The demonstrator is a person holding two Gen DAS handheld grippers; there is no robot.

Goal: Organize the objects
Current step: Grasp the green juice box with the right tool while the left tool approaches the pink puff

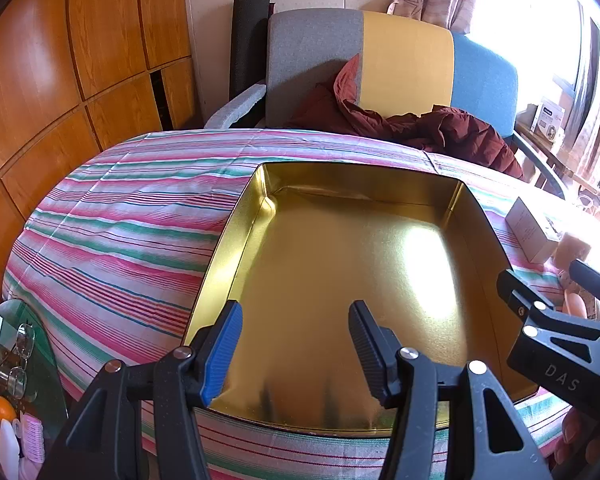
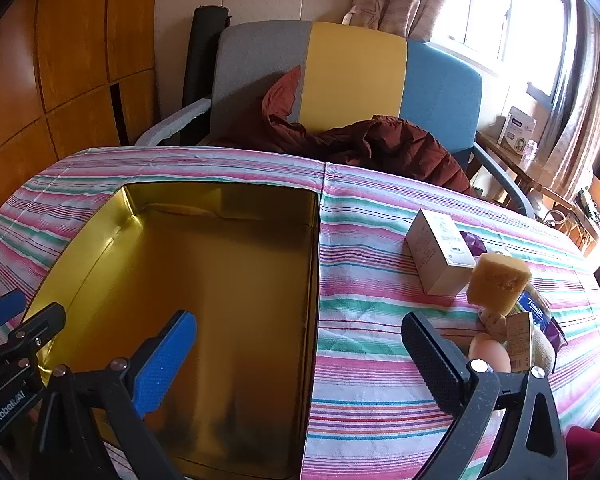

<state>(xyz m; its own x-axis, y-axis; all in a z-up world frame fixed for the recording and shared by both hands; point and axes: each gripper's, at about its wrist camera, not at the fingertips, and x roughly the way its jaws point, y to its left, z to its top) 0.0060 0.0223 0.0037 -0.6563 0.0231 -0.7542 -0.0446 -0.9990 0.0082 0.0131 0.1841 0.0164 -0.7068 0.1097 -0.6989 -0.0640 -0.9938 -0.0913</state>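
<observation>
A wide gold metal tin (image 1: 472,216) (image 2: 314,264) lies open and empty on the striped cloth. My left gripper (image 1: 296,348) is open and empty over its near edge. My right gripper (image 2: 300,360) is open and empty, its left finger over the tin's right part, its right finger over the cloth. To the right lie a white box (image 2: 436,256) (image 1: 530,236), a yellow sponge (image 2: 498,284) (image 1: 574,248), an egg (image 2: 490,354) (image 1: 574,304), a blue tissue pack (image 2: 534,310) and a purple packet (image 2: 474,242).
The striped cloth (image 1: 116,232) covers the table. Behind it stands a grey, yellow and blue armchair (image 1: 404,64) with a dark red jacket (image 1: 452,132). Wooden cabinets (image 1: 60,60) are at left. A glass side table (image 1: 24,360) with small items is at lower left.
</observation>
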